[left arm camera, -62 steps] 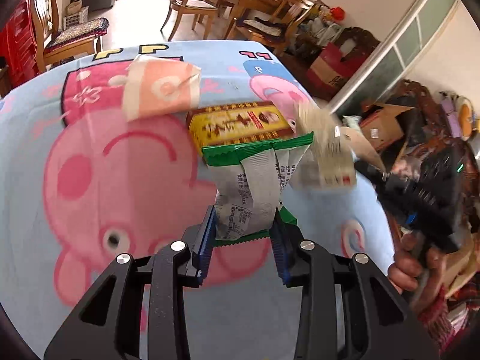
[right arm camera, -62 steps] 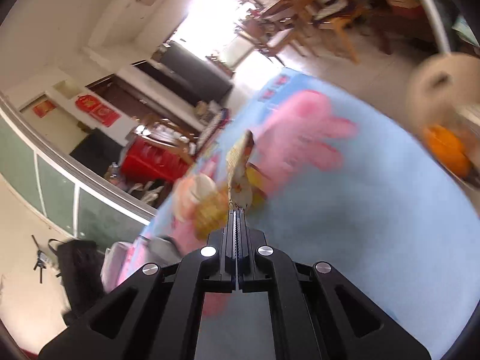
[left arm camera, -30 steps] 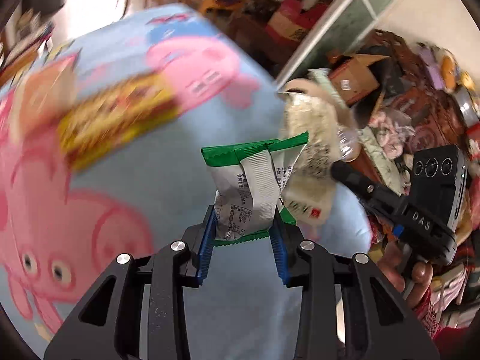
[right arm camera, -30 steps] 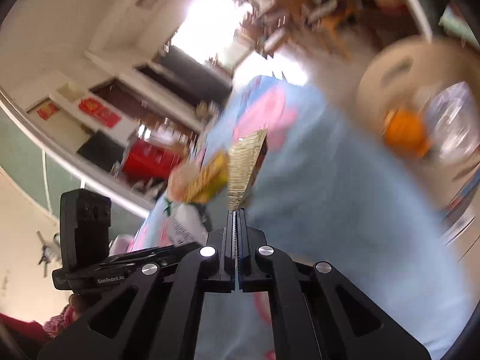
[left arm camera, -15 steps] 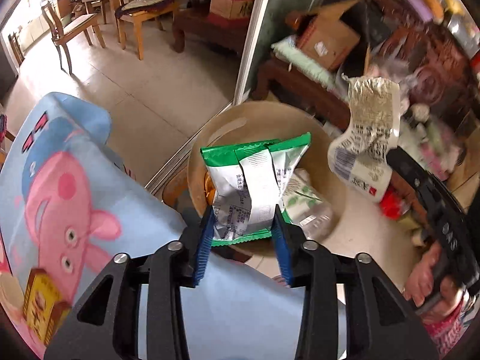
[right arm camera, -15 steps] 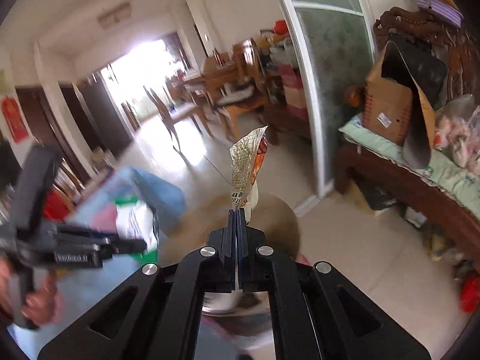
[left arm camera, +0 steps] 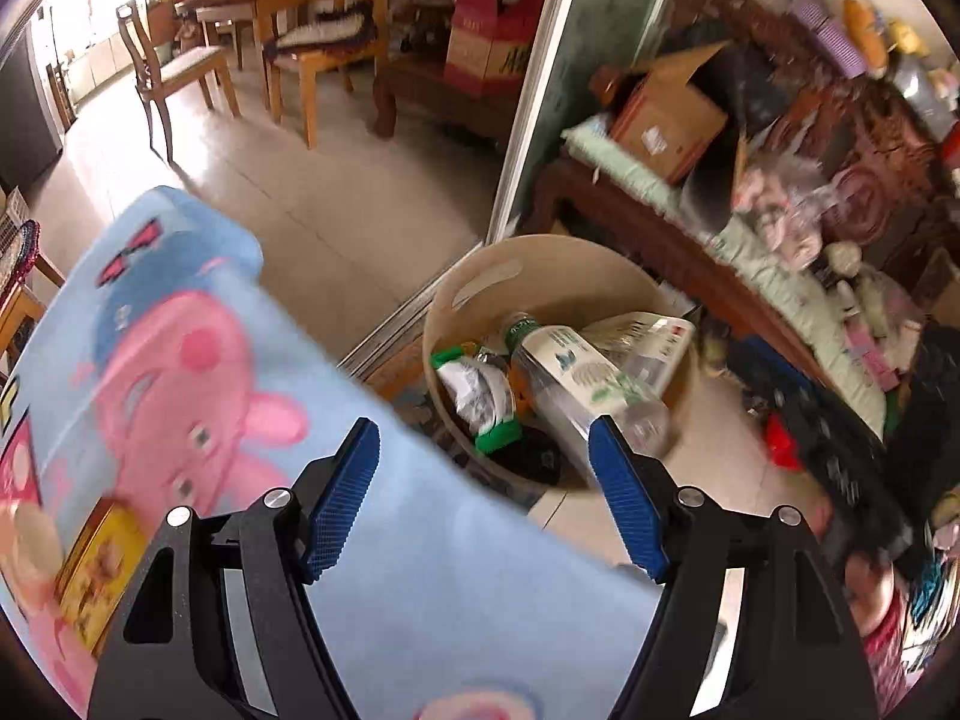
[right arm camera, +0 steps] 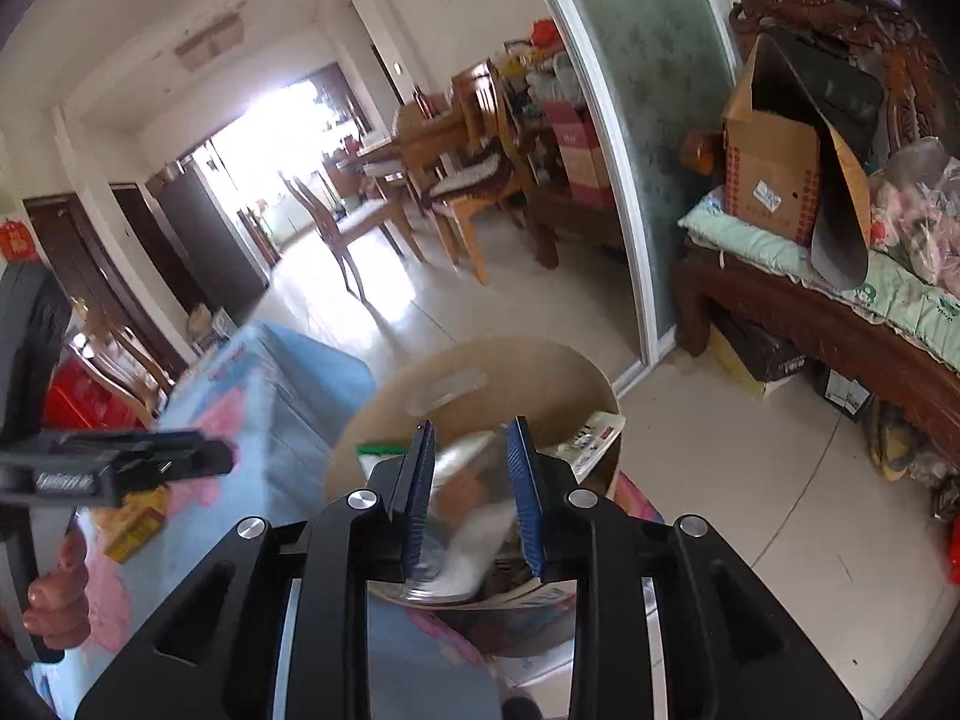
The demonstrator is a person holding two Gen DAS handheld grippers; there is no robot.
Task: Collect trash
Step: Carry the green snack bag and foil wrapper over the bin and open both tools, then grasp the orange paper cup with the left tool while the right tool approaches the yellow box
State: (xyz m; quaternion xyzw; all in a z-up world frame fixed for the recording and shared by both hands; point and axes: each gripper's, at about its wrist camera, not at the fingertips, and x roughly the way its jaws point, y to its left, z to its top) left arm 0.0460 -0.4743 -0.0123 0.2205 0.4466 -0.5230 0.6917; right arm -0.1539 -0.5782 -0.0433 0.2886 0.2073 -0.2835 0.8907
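While both tools hang over the round tan waste bin (left arm camera: pixel 543 267), the left gripper (left arm camera: pixel 483 495) and right gripper (right arm camera: pixel 471 495) stand spread and empty. The green-and-silver snack wrapper (left arm camera: pixel 477 390) and printed silver packet (left arm camera: pixel 651 339) lie inside beside a clear plastic bottle (left arm camera: pixel 576 381). A yellow carton (left arm camera: pixel 99 564) remains on the blue cartoon-print tablecloth (left arm camera: pixel 420 570), blurred and partly cut off.

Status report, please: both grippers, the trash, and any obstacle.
Left gripper open, empty. Right gripper open, empty, above bin. Green wrapper and silver wrapper in bin. Nothing in the way.
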